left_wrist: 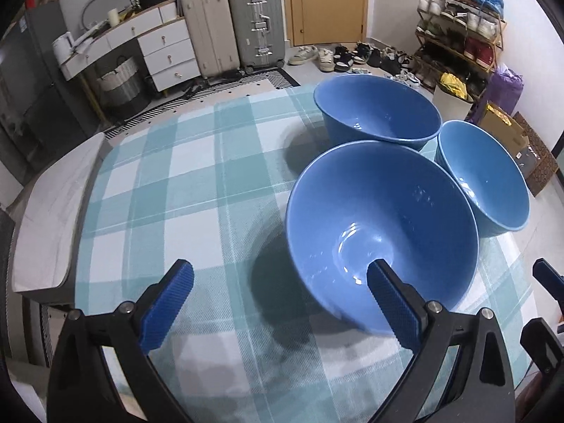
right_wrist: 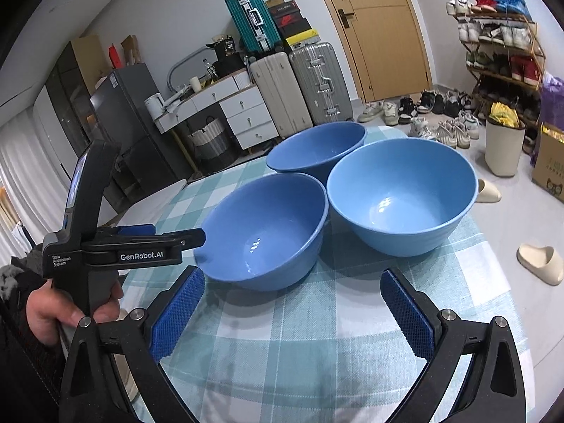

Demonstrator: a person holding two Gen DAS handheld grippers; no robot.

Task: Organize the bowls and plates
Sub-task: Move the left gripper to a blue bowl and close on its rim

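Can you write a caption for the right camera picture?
Three blue bowls wait on a checked tablecloth.

From my left wrist camera, the right finger (left_wrist: 394,303) covers part of the near bowl (left_wrist: 380,218), whose base I can't see. The small bowl (left_wrist: 486,183) at two o'clock is partly hidden behind it. The right gripper (left_wrist: 544,312) is cut off at four o'clock. Shoe rack (left_wrist: 458,24) details are too small to tell.
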